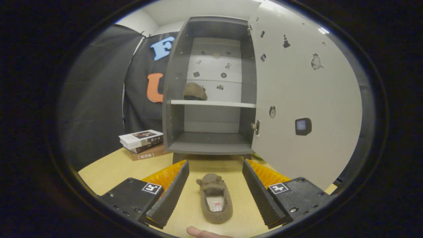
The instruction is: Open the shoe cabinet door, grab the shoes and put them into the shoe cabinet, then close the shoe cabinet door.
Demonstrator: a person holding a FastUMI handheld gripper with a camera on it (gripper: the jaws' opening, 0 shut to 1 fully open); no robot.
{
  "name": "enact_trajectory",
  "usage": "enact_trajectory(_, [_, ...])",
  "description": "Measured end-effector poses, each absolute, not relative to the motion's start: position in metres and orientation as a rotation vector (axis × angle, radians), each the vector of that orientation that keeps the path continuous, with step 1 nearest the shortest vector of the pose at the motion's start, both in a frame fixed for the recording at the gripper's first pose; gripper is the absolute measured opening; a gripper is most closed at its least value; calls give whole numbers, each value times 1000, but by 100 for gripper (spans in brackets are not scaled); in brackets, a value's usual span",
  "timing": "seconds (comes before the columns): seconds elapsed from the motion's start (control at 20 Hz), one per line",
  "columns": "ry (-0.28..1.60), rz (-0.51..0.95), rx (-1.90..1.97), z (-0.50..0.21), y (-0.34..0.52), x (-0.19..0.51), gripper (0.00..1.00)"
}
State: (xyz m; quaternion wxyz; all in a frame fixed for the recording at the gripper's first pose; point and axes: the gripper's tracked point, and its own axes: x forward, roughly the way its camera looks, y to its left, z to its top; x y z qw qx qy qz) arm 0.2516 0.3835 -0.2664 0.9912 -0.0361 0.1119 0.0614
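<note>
Even, moderately bright light falls from overhead, with a small glare spot on the open cabinet door (307, 99) at upper right, soft shadow inside the shoe cabinet (211, 86), sharp focus at centre, and strong fisheye bending with dimming toward the edges.

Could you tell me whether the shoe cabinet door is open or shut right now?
Open: the cabinet door is swung aside, exposing both shelves, with one slipper on the upper shelf.

A brown fuzzy slipper (214, 200) lies flat on the table, low centre, toe toward the grey shoe cabinet (210, 86) above. Its white door (297, 99) stands open rightward; another brown shoe (195, 91) sits on the shelf.
</note>
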Motion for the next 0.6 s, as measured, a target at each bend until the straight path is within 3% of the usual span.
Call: enact_trajectory(0.6, [393, 174, -159, -369, 415, 269, 100])
